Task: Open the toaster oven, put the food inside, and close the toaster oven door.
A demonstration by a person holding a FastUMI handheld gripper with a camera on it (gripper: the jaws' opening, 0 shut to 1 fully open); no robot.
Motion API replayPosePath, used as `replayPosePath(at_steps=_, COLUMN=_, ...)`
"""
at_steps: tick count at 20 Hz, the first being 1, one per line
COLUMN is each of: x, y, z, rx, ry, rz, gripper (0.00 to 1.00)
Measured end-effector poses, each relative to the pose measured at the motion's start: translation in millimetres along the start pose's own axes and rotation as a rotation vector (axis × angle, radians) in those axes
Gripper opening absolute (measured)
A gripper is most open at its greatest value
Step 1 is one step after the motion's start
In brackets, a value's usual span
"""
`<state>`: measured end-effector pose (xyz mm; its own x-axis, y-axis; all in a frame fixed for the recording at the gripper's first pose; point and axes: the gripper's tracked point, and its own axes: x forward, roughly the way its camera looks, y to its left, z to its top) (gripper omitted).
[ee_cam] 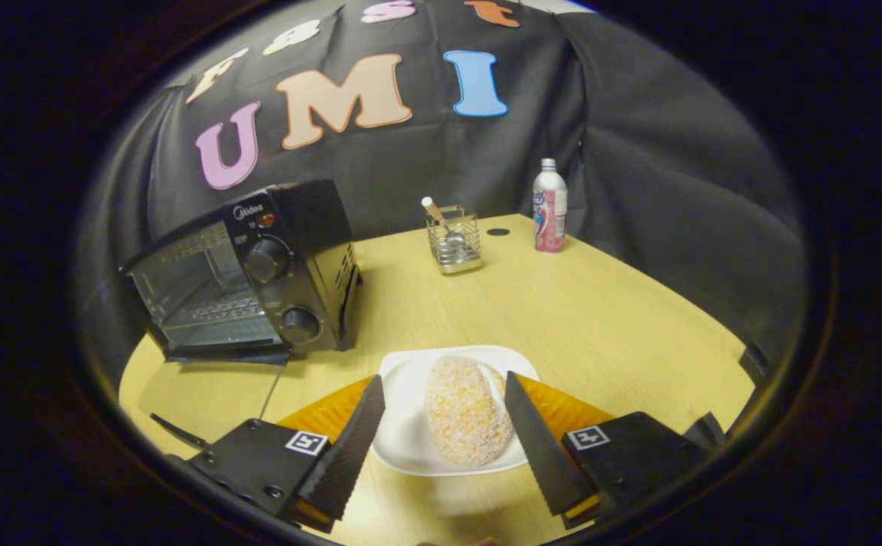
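Observation:
A black toaster oven (258,273) stands on the left of the wooden table (562,318). Its door (228,353) looks folded down flat in front, and the wire rack inside shows. An oval breaded piece of food (465,413) lies on a white plate (404,394), which rests on an orange mat (323,413). My gripper (442,378) is open, just above the plate, with one finger on each side of the food. The left finger stands clear of the food. The right finger is very close to its edge.
A wire holder (454,241) with a utensil in it stands at the back of the table. A pink and white bottle (550,206) stands to its right. A thin cord (272,390) runs from the oven toward the mat.

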<state>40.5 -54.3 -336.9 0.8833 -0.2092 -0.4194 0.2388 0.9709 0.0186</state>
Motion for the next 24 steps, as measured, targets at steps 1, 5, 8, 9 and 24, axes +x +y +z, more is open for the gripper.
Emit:
replayPosePath(at_steps=1, x=2, y=-2, z=-2, rx=-0.01, ry=0.007, rz=-0.01, gripper=0.98)
replayPosePath(at_steps=5, x=9, y=-15, z=-13, rx=-0.088, ry=0.043, rz=-0.078, gripper=0.99)
replayPosePath(at_steps=8, x=15, y=-18, z=-27, rx=-0.129, ry=0.085, rz=-0.087, gripper=0.99)
replayPosePath(at_steps=9, x=17, y=-16, z=-23, rx=-0.12, ry=0.066, rz=-0.077, gripper=0.99)
replayPosePath(at_steps=24, x=-12, y=16, z=-26, rx=-0.002, ry=0.051, rz=-0.002, gripper=0.62)
